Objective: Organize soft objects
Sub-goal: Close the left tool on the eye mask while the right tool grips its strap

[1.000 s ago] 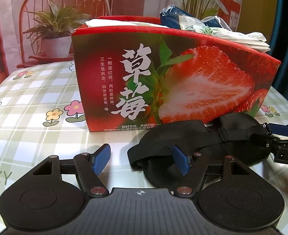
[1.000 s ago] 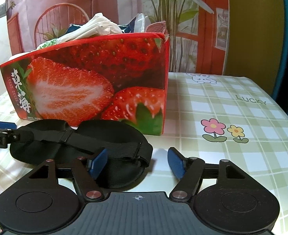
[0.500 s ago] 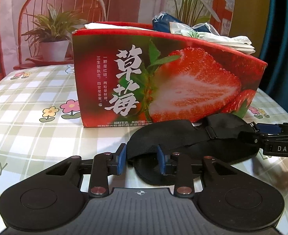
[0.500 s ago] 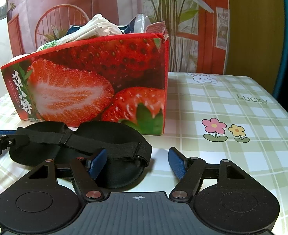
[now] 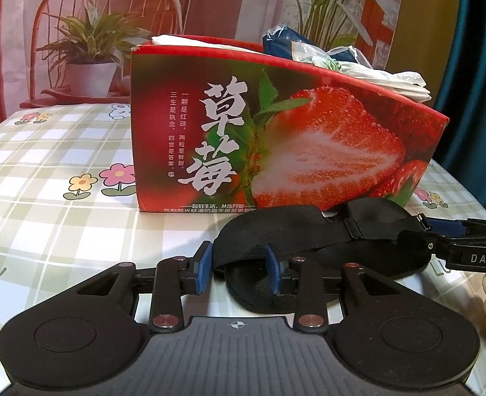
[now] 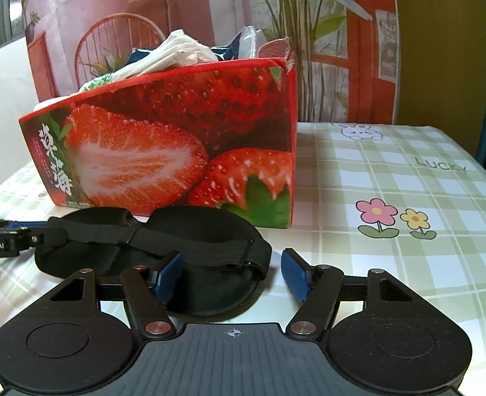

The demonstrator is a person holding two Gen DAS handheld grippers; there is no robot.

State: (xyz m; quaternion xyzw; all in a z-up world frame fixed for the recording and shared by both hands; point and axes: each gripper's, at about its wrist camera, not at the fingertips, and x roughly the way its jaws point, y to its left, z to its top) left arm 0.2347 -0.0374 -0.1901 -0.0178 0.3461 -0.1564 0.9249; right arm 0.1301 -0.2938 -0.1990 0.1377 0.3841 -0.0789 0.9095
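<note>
While right claw (image 6: 231, 272) stays spread, left claw (image 5: 239, 269) has narrowed around eye mask (image 5: 308, 241) strap, grip uncertain.

Checked tablecloth (image 5: 61, 151) carries strawberry box (image 5: 275, 138), black eye mask (image 6: 210, 231).

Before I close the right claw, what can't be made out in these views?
Inside the box: both views, its front wall hides all but the bag tops.
Near edge of the eye mask: right wrist view, the right claw's body covers it.
Small print on the box: left wrist view, too small to read.
</note>
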